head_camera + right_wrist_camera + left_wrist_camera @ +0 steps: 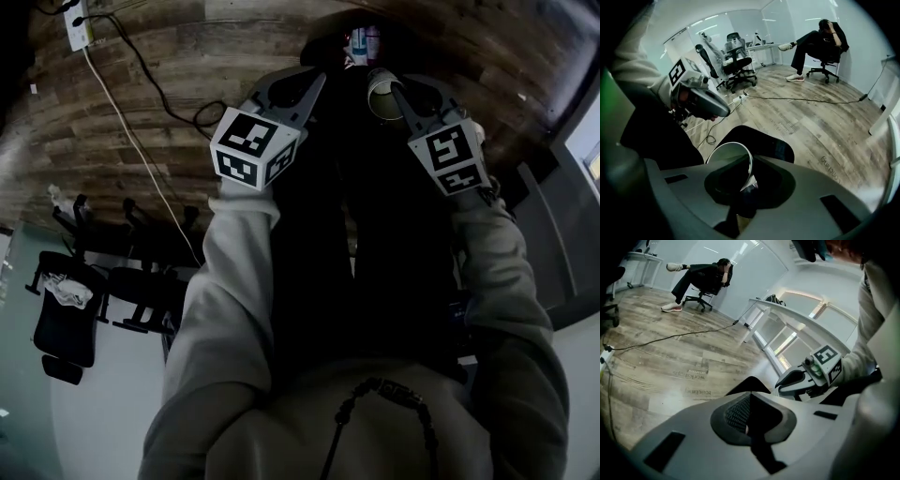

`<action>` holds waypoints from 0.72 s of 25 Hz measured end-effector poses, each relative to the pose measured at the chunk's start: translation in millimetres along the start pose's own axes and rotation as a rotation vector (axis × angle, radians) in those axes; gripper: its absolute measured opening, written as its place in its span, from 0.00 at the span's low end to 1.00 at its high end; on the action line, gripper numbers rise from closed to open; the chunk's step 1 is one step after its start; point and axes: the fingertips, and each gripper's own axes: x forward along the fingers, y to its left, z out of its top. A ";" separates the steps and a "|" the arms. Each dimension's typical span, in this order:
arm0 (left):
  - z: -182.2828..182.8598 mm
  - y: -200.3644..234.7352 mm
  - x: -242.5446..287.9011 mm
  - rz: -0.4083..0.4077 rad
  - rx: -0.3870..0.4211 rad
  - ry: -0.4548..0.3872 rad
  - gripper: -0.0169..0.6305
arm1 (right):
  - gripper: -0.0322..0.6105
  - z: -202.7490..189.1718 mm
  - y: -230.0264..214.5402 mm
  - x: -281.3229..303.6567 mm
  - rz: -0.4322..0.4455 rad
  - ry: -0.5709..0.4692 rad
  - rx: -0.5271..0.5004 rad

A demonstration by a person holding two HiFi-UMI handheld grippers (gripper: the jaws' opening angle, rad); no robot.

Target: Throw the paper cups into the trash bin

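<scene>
In the head view both grippers are held out low over a black trash bin (330,33) on the wood floor. My right gripper (386,94) is shut on the rim of a white paper cup (379,86), whose mouth faces the camera. In the right gripper view the cup (733,152) sits pinched between the jaws just above the bin's dark opening (771,143). My left gripper (317,82) is beside it to the left. Its jaws (746,416) are shut with nothing between them, and the bin's edge (749,384) shows just beyond.
A white power strip (79,24) with black and white cables lies on the floor at the left. Black office chairs (66,314) stand beside a white desk. A person sits in a chair (707,278) across the room. Another desk (787,310) stands near the windows.
</scene>
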 end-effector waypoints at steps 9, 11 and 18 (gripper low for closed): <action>3.7 -1.8 -7.2 0.037 0.011 -0.010 0.02 | 0.32 -16.3 3.4 1.9 -0.007 0.010 0.055; 4.4 0.5 -7.3 0.048 0.008 -0.015 0.02 | 0.32 -15.7 1.5 -0.1 -0.008 0.001 0.058; 40.1 -27.8 -56.0 0.061 0.047 0.004 0.02 | 0.32 8.2 2.9 -51.3 -0.039 -0.005 0.090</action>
